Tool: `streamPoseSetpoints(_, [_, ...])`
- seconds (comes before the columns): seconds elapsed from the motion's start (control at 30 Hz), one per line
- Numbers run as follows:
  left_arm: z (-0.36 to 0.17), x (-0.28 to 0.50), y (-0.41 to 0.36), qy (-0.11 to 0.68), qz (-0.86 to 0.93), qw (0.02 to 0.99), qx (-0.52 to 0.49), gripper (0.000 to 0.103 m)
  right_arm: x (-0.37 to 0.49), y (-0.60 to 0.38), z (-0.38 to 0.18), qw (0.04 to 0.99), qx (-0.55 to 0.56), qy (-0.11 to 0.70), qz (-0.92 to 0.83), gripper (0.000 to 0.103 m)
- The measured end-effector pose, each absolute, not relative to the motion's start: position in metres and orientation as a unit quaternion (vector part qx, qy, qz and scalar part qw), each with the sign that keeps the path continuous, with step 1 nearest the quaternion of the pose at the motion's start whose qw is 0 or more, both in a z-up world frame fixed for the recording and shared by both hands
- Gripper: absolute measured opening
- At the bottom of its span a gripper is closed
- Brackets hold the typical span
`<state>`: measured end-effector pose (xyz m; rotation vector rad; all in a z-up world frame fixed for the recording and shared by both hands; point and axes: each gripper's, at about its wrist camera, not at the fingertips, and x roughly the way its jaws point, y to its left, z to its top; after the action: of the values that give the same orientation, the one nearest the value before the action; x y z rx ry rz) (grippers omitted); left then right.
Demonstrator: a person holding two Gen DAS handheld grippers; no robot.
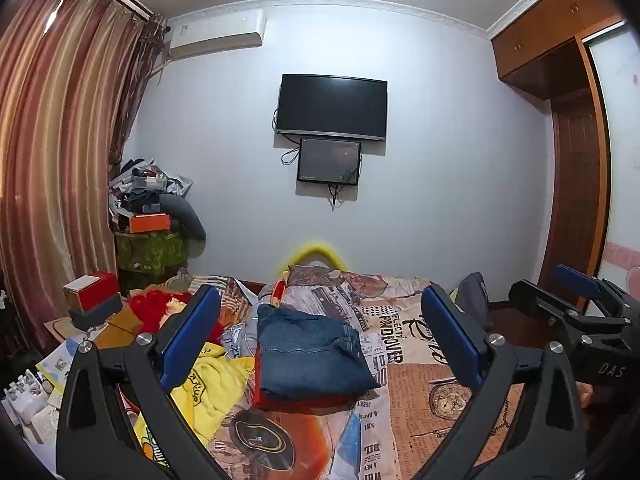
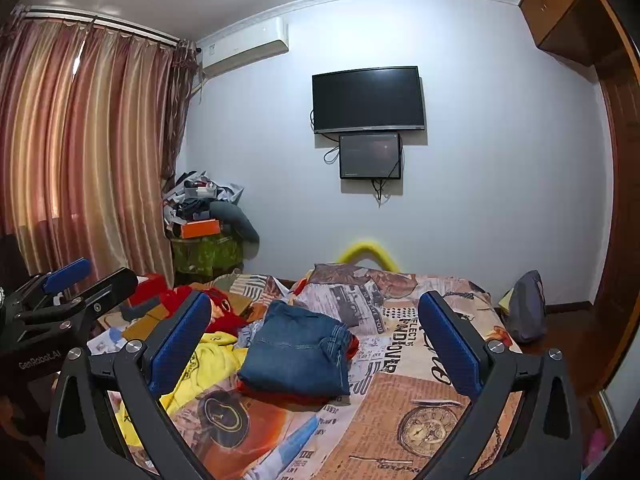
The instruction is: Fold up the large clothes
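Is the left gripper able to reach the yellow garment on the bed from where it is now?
Probably yes. The left gripper stands open and empty, and the yellow garment lies uncovered just beyond its left finger, beside the folded jeans. Nothing seems to block the way; the right gripper is off to the side.

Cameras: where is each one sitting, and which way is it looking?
Left wrist view: sits on the left gripper, looking along its open fingers over the bed at folded jeans and the wall TV; the right gripper shows at its right edge.
Right wrist view: sits on the right gripper, facing the same way; the left gripper shows at its left edge.
Shared: jeans, yellow garment, TV, curtains.
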<state>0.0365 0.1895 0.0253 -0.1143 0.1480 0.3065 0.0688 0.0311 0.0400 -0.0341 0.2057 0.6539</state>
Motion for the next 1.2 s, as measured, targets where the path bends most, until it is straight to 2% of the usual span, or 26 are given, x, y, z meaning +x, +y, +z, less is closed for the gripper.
streamPoseSetpoints(1.2, [0.0198,0.0386,0.1890,0.084,0.152,0.983,-0.064,0.102,0.0720,0.0265,0.0411,0.939,-0.006,0.115,0.323,0.103])
